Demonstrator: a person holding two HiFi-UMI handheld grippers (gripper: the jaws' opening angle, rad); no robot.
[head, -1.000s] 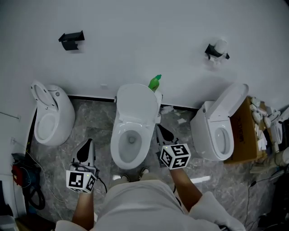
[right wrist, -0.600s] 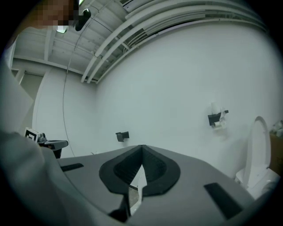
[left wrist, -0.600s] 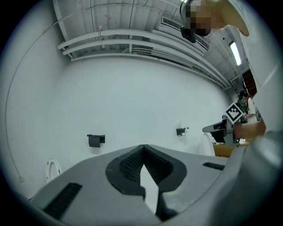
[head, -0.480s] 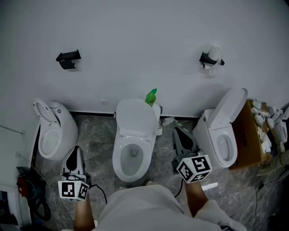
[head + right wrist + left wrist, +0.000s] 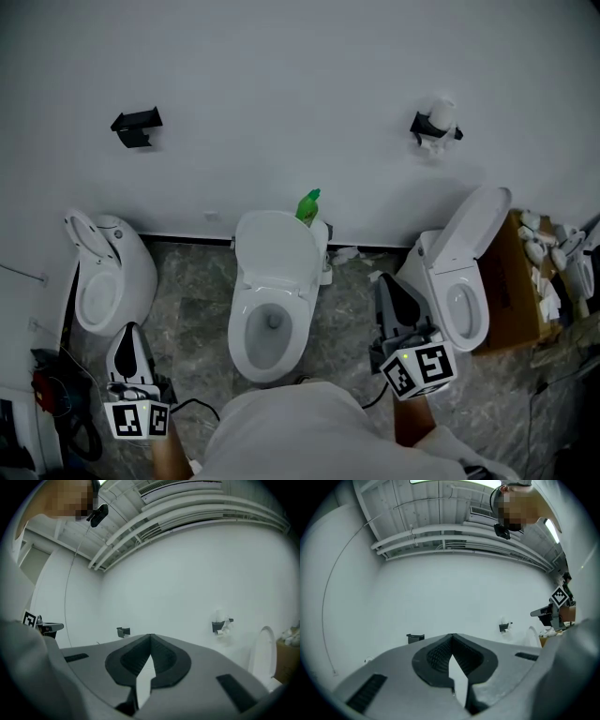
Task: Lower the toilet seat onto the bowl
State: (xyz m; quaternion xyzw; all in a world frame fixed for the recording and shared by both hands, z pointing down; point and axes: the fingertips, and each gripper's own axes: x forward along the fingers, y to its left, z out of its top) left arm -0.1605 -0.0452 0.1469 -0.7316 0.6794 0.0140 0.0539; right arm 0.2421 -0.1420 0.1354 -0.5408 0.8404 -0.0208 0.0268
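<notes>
The middle toilet (image 5: 267, 328) stands against the white wall with its bowl uncovered; its lid and seat (image 5: 277, 246) stand raised, and I cannot tell the two apart. My left gripper (image 5: 126, 330) hangs over the floor left of that bowl, between it and the left toilet, shut and holding nothing. My right gripper (image 5: 383, 280) is right of the bowl, beside the right toilet, also shut and holding nothing. In the left gripper view the left gripper (image 5: 451, 637) points at the bare wall with its jaws together. In the right gripper view the right gripper (image 5: 150, 637) does the same.
A small left toilet (image 5: 108, 272) and a right toilet (image 5: 455, 295) with raised lid flank the middle one. A green bottle (image 5: 307, 206) stands behind it. A cardboard box (image 5: 516, 281) sits far right, cables (image 5: 52, 403) far left. A black bracket (image 5: 136, 127) and paper holder (image 5: 433, 122) hang on the wall.
Both grippers have drawn away from the middle toilet: the left down and to the left, the right out to the right. The raised lid has not moved.
</notes>
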